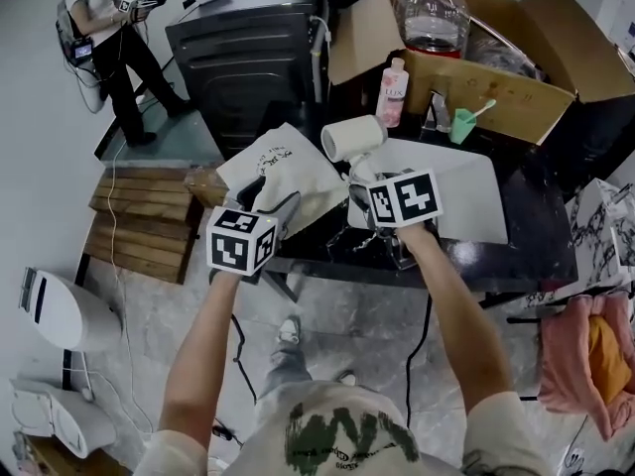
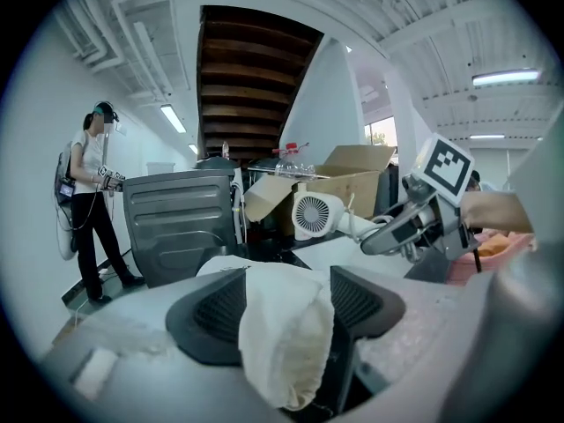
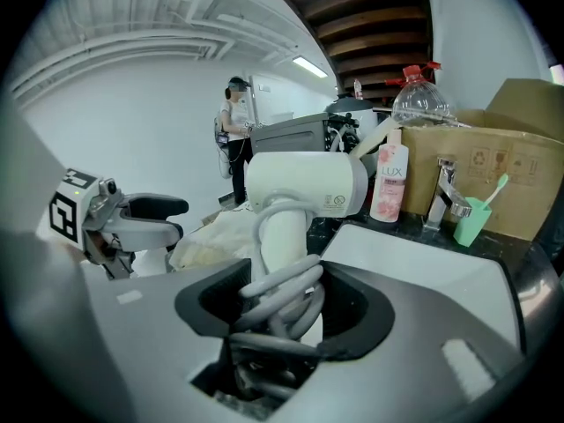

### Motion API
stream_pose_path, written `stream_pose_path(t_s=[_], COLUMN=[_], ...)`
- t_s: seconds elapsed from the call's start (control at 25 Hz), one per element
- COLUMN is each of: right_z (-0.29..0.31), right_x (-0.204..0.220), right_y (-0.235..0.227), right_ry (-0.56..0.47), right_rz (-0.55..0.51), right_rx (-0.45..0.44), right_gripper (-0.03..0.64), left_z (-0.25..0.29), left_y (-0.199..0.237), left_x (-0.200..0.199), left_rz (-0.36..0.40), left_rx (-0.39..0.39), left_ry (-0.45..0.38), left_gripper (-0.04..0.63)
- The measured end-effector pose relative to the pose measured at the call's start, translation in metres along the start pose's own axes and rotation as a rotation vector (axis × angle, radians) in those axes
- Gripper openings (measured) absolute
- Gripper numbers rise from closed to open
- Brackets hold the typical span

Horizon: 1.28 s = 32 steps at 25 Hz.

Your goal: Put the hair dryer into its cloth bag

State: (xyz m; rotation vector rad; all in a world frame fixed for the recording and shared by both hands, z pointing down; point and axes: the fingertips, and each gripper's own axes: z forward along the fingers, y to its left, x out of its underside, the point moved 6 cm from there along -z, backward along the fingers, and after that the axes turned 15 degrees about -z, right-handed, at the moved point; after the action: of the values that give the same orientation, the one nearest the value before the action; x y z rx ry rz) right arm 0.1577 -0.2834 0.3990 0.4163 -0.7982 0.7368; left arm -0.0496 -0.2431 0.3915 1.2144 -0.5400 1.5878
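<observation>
The white hair dryer [image 1: 352, 137] hangs above the dark counter, its barrel lying level. My right gripper [image 1: 363, 188] is shut on its handle and the coiled grey cord [image 3: 280, 300]; the barrel [image 3: 304, 183] stands above the jaws. The cream cloth bag [image 1: 288, 172] drapes left of the dryer, and my left gripper [image 1: 270, 198] is shut on a fold of it [image 2: 286, 324]. In the left gripper view the dryer [image 2: 317, 216] and the right gripper [image 2: 421, 223] are ahead to the right. In the right gripper view the left gripper [image 3: 123, 218] holds the bag [image 3: 216, 236] at the left.
A white basin top [image 1: 466, 196] lies right of the dryer. Behind it stand a pink bottle [image 1: 393, 92], a green cup with a toothbrush [image 1: 462, 125] and an open cardboard box [image 1: 496, 77]. A dark grey machine [image 1: 248, 58] is at the back; a wooden pallet [image 1: 139, 221] and a person [image 1: 109, 38] are at the left.
</observation>
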Motion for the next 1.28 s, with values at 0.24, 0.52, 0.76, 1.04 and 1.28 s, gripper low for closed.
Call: stream_pose_path(t_s=[0.24, 0.52, 0.76, 1.04, 1.28], right_z=[-0.016, -0.028, -0.032, -0.033, -0.031], right_x=[0.018, 0.042, 0.057, 0.065, 0.071], right_y=[0.012, 0.028, 0.039, 0.047, 0.056], right_ry=[-0.005, -0.004, 0.0, 0.008, 0.024], right_rz=[0.0, 0.018, 0.03, 0.033, 0.015], right_rx=[-0.009, -0.017, -0.025, -0.039, -0.059], right_gripper=[0.233, 0.233, 0.233, 0.234, 0.233], left_z=[0.0, 0.01, 0.013, 0.012, 0.013], left_y=[-0.005, 0.001, 0.007, 0.004, 0.0], left_x=[0.009, 0.021, 0.026, 0.009, -0.009], left_rz=[0.08, 0.168, 0.229, 0.253, 0.249], left_rx=[0.015, -0.012, -0.038, -0.037, -0.036], left_ry=[0.062, 0.158, 0.193, 0.201, 0.193], left_gripper=[0.308, 0.266, 0.107, 0.058, 0.055])
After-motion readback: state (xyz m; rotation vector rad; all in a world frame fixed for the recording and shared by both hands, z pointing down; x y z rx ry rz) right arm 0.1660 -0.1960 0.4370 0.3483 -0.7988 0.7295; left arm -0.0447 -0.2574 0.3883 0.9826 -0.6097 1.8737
